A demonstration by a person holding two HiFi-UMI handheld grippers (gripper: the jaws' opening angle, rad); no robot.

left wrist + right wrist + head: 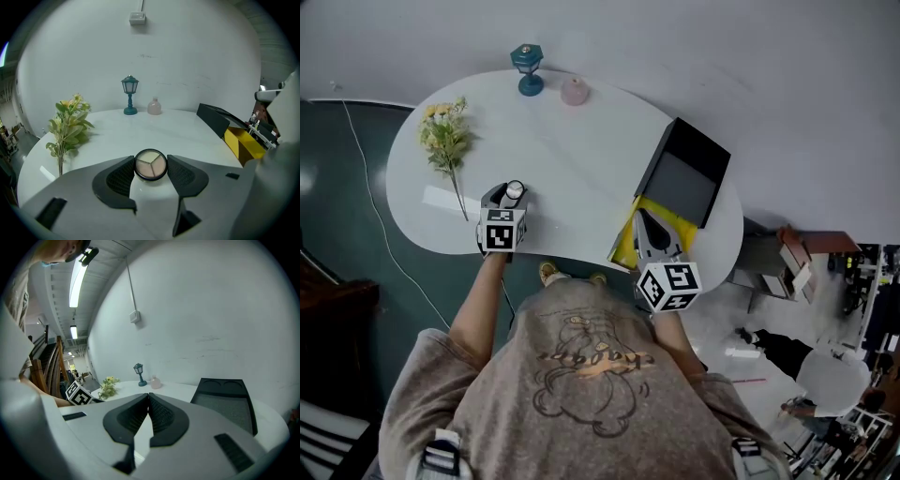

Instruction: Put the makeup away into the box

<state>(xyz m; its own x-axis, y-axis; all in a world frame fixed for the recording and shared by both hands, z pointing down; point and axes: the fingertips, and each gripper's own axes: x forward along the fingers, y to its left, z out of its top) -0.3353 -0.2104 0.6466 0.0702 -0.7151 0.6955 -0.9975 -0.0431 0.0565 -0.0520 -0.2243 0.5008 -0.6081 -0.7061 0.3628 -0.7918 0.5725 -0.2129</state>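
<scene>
A round makeup compact (151,165) with three pale shades in a black rim sits between the pads of my left gripper (151,168), which is shut on it just above the white table (581,159). From the head view that gripper (508,199) is at the table's near left edge with the compact (515,190) at its tip. The box (625,246) is yellow inside, with its black lid (684,173) propped open at the table's right end. My right gripper (649,230) hovers over the box, its jaws shut (148,397) with nothing between them.
A teal toy lantern (527,69) and a pink bottle (574,92) stand at the far edge. A sprig of yellow flowers (445,141) and a white card (441,199) lie at the left. The table's curved near edge runs under both grippers.
</scene>
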